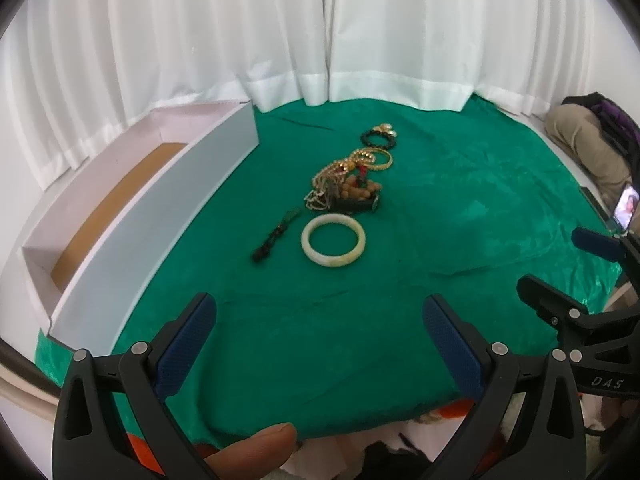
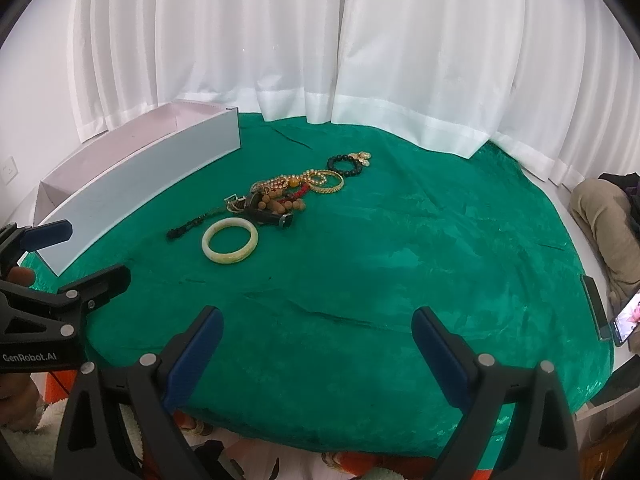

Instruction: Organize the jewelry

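Note:
A pale jade bangle (image 1: 333,246) (image 2: 230,246) lies on the green cloth (image 1: 440,220) (image 2: 400,240). Behind it is a tangled pile of gold chains, wooden beads and a watch (image 1: 344,186) (image 2: 276,198). A gold bangle (image 1: 378,159) (image 2: 327,181) and a black bead bracelet (image 1: 378,138) (image 2: 347,165) lie further back. A dark green strand (image 1: 276,236) (image 2: 190,226) lies left of the jade bangle. My left gripper (image 1: 320,320) and right gripper (image 2: 318,330) are open and empty, near the cloth's front edge.
A long white open box (image 1: 152,216) (image 2: 140,180) with a brown floor stands on the left. White curtains (image 1: 320,28) hang behind. A person with a phone (image 2: 626,320) sits at the right edge.

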Action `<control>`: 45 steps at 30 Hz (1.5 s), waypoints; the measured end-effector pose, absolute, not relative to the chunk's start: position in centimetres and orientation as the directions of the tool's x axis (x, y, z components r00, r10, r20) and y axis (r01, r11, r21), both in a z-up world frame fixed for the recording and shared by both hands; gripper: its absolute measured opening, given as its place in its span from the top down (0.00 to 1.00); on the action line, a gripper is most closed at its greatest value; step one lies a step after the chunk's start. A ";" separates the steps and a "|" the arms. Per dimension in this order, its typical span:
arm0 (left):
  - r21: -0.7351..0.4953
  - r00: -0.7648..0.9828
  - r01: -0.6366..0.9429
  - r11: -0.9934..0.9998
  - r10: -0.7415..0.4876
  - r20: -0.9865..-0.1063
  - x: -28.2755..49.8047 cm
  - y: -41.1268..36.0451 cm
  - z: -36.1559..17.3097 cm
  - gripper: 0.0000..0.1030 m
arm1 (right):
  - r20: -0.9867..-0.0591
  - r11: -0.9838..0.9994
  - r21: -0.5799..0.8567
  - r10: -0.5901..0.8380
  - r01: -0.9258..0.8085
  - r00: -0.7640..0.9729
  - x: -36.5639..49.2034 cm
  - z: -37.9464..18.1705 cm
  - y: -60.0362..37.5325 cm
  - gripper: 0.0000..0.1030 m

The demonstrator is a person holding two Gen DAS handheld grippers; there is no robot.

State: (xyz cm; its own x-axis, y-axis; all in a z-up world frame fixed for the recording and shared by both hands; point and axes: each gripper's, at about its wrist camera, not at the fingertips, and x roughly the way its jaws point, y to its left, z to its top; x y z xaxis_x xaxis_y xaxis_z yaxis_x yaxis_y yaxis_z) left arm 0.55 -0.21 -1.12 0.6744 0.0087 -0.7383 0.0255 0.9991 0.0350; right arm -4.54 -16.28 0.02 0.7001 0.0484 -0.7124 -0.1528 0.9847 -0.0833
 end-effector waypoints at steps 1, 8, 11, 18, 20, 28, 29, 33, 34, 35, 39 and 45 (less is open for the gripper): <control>0.033 0.672 0.024 0.999 0.008 -0.740 0.7 -0.2 -1.1 0.00 | -0.714 0.985 -0.083 0.049 -0.154 0.698 -4.5 0.0 -16.3 0.06; 0.029 0.665 0.023 0.999 0.007 -0.747 0.7 -0.1 -1.2 0.00 | -0.715 0.985 -0.082 0.050 -0.155 0.697 -4.5 0.0 -16.4 0.06; 0.029 0.660 0.024 0.999 0.006 -0.752 0.7 -0.1 -1.3 0.00 | -0.718 0.985 -0.079 0.051 -0.154 0.694 -4.5 -0.1 -16.4 0.06; 0.029 0.658 0.024 0.999 0.006 -0.753 0.8 -0.1 -1.3 0.00 | -0.722 0.985 -0.077 0.052 -0.155 0.690 -4.5 -0.2 -16.3 0.06; 0.028 0.658 0.024 0.999 0.006 -0.753 0.7 0.0 -1.3 0.01 | -0.722 0.985 -0.078 0.052 -0.155 0.690 -4.5 -0.1 -16.3 0.06; 0.030 0.657 0.025 0.999 0.006 -0.754 0.8 -0.1 -1.3 0.01 | -0.722 0.985 -0.078 0.051 -0.155 0.690 -4.5 -0.2 -16.3 0.06; 0.030 0.656 0.025 0.999 0.006 -0.754 0.8 -0.1 -1.3 0.01 | -0.722 0.985 -0.077 0.052 -0.154 0.690 -4.5 -0.2 -16.3 0.06; 0.031 0.655 0.024 0.999 0.007 -0.756 0.8 -0.2 -1.3 0.00 | -0.724 0.985 -0.077 0.052 -0.155 0.688 -4.5 -0.2 -16.3 0.06; 0.031 0.654 0.024 0.999 0.008 -0.757 0.8 -0.2 -1.3 0.01 | -0.724 0.985 -0.077 0.052 -0.155 0.688 -4.5 -0.1 -16.3 0.06; 0.030 0.654 0.023 0.999 0.007 -0.757 0.8 -0.2 -1.4 0.01 | -0.724 0.985 -0.077 0.052 -0.155 0.688 -4.5 -0.1 -16.3 0.06; 0.026 0.648 0.020 0.999 0.007 -0.762 0.7 -0.1 -1.5 0.01 | -0.723 0.985 -0.076 0.052 -0.155 0.689 -4.6 -0.2 -16.3 0.06; 0.026 0.647 0.017 1.000 0.008 -0.762 0.7 -0.1 -1.5 0.01 | -0.724 0.985 -0.075 0.053 -0.156 0.687 -4.5 -0.2 -16.3 0.06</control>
State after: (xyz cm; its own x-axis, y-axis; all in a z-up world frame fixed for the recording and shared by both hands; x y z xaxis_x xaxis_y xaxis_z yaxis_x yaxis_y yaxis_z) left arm 0.72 -0.08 -1.49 0.6473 0.0084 -0.7622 0.0174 0.9995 0.0259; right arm -4.47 -16.34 -0.24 0.6875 0.0534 -0.7243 -0.1561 0.9849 -0.0755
